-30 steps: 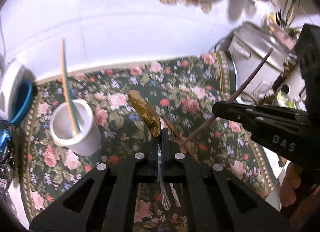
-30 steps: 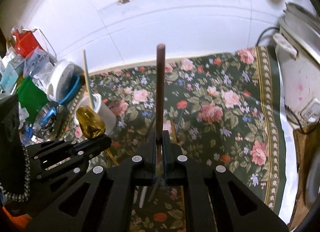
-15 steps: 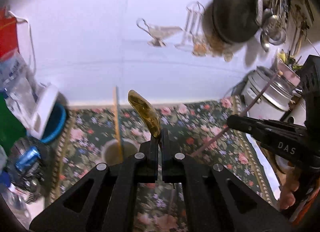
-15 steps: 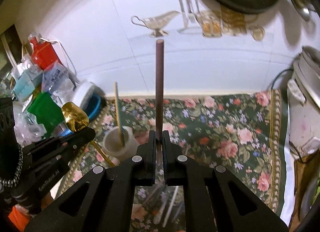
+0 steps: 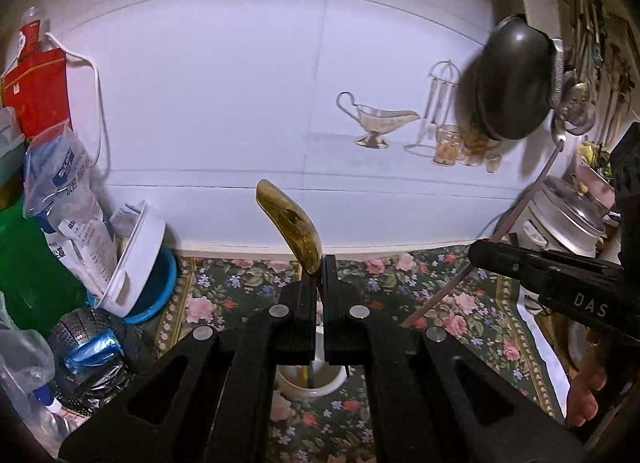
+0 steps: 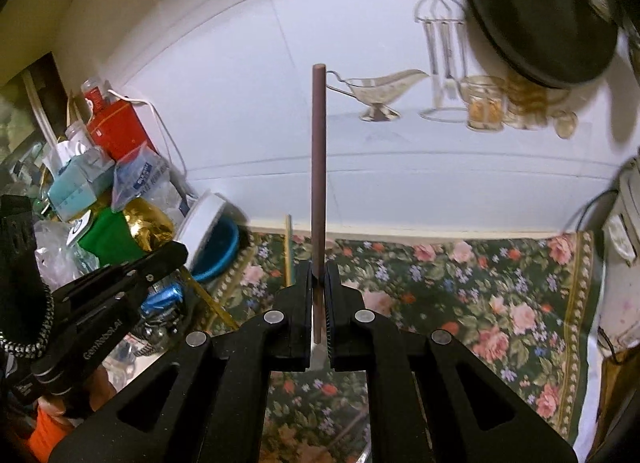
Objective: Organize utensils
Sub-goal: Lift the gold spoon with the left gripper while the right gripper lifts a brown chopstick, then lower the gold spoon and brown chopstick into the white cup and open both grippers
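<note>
I see the floral cloth (image 5: 460, 303) covering the counter under both tools, w/ the white tiled wall (image 5: 240, 103) behind it. A black pan (image 5: 512, 79) hangs on that wall at right, and a pile of bags & boxes (image 5: 48, 167) sits at the left edge of the cloth. My right gripper (image 6: 319, 287) has its jaws closed on a brown chopstick (image 6: 319, 167), which stands straight up from the tips, its top end crossing the gravy boat decal (image 6: 380, 91) in the right wrist view. My left gripper (image 5: 320, 279) is clamped on a gold spoon (image 5: 290, 223), bowl up and leaning left (handle runs down between the fingers, mostly hidden). Both tools are up off the cloth. Directly below the left tips is a white cup (image 5: 310, 379) standing on the cloth, w/ a thin wooden stick (image 6: 287, 247) in it. From the left wrist cam the right tool shows at far right, chopstick slanting up toward the pan
</note>
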A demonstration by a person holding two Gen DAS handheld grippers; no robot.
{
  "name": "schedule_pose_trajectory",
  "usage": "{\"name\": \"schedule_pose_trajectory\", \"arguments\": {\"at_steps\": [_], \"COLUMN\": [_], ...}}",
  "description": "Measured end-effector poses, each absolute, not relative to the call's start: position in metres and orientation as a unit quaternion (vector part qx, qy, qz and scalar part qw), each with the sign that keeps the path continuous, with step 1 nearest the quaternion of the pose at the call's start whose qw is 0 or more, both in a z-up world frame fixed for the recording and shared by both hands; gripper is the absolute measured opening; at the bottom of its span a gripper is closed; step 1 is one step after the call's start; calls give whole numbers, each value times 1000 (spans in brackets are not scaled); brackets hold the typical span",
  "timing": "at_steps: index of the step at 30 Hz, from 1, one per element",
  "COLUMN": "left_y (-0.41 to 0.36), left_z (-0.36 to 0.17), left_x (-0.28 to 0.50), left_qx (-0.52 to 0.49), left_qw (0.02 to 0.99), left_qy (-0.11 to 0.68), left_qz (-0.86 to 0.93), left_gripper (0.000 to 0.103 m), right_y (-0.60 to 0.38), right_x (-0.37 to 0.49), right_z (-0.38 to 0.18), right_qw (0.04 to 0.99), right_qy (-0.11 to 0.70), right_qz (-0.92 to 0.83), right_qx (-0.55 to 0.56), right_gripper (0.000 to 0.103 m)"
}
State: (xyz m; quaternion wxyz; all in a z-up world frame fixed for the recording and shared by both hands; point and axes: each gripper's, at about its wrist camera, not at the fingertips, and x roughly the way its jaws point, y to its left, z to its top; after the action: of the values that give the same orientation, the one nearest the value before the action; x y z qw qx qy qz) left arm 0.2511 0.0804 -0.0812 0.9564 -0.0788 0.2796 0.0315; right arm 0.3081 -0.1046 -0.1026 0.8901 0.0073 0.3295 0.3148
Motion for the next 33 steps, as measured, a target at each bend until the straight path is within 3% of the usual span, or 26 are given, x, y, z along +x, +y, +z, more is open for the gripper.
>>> {"name": "schedule_pose_trajectory", "arguments": {"at_steps": [26, 33], "left_y": [125, 125], "left_z": [-204, -218], "left_x": [313, 315], "left_qx": [-126, -125], "left_qw": [904, 894], "left_qy": [407, 428], "left_qz": [32, 32], "left_gripper": [1, 1], "right_y": [-28, -20], "right_x": [344, 348], "right_z": [-206, -212], "right_qw": [838, 834], "right_qy": [456, 465], "right_qz": [296, 290], "right_qx": [-57, -67], "right_gripper": [6, 7]}}
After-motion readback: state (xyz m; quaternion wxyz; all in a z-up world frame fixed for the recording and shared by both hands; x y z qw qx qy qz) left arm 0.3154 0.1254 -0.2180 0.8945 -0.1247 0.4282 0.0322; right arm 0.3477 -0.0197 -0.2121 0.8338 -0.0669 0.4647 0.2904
